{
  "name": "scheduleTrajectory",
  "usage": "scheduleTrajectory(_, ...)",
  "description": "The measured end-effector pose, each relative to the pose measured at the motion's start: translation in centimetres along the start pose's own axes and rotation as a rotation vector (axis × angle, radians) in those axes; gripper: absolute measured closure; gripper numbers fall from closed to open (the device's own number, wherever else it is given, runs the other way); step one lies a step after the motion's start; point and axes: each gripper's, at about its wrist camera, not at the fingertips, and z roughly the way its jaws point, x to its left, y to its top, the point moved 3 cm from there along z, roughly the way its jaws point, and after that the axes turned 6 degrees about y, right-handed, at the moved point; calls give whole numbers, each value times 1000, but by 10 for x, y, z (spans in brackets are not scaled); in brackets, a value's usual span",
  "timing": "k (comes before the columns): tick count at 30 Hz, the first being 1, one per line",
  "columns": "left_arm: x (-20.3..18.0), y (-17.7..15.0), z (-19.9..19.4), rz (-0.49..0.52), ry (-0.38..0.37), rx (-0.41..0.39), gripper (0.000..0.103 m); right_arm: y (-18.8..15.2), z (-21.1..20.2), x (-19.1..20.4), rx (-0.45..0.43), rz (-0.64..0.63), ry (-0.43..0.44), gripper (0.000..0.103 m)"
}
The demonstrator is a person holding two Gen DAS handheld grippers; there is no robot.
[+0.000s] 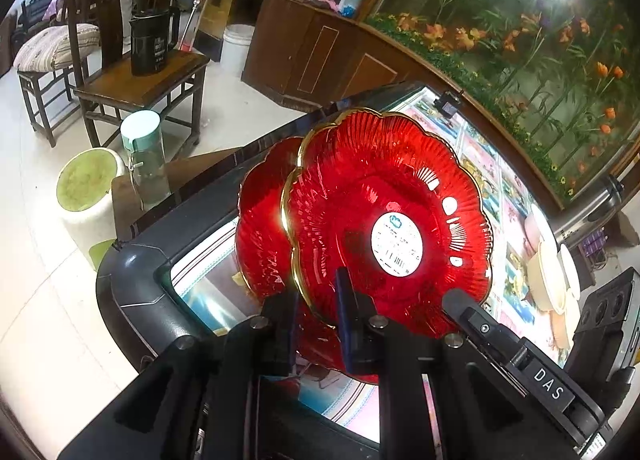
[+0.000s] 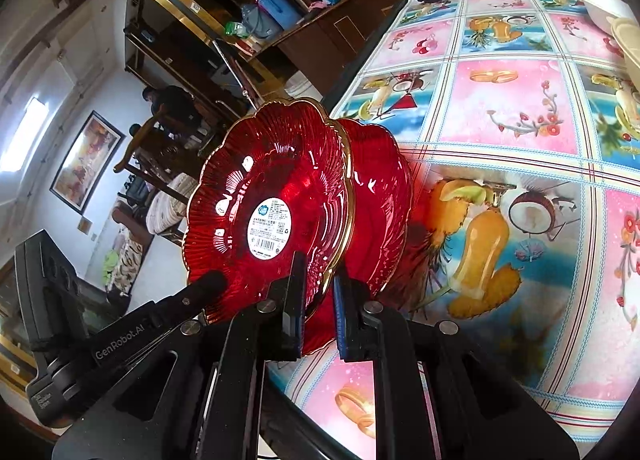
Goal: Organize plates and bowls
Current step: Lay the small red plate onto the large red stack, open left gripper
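Two red glass plates with gold scalloped rims stand on edge, overlapping, above the fruit-patterned tablecloth (image 2: pixel 500 99). In the left wrist view my left gripper (image 1: pixel 316 288) is shut on the lower rim of the rear plate (image 1: pixel 260 227). The front plate (image 1: pixel 380 187) carries a white sticker, and a finger (image 1: pixel 460 302) of my right gripper sits at its lower right rim. In the right wrist view my right gripper (image 2: pixel 319 272) is shut on the rear plate (image 2: pixel 380 199). A finger (image 2: pixel 208 282) of the left gripper meets the stickered front plate (image 2: pixel 272 179).
Cream bowls and plates (image 1: pixel 552 276) are stacked at the table's far side, with a white bowl (image 2: pixel 600 3) beside them. A steel flask (image 1: pixel 592 203) lies behind them. Off the table's dark edge (image 1: pixel 132 280) are a bottle (image 1: pixel 144 155), a green stool (image 1: pixel 86 179) and a wooden chair with a black jug (image 1: pixel 152 39).
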Motion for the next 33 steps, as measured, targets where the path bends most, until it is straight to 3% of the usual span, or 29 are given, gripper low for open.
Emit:
scheduleTrajectory(13, 6, 3, 1, 5, 43, 11, 86, 3, 1, -2, -8, -6, -28, 92)
scheduleTrajectory(17, 5, 5, -3, 14, 52, -12, 76, 3, 2, 0, -8, -17, -39, 88)
scheduleTrajectory(26, 6, 5, -3, 12, 49, -13, 75, 1, 4, 5, 1, -52, -78, 88)
scheduleTrajectory(33, 3, 6, -5, 4, 34, -16, 65, 6, -8, 1, -23, -48, -101, 84)
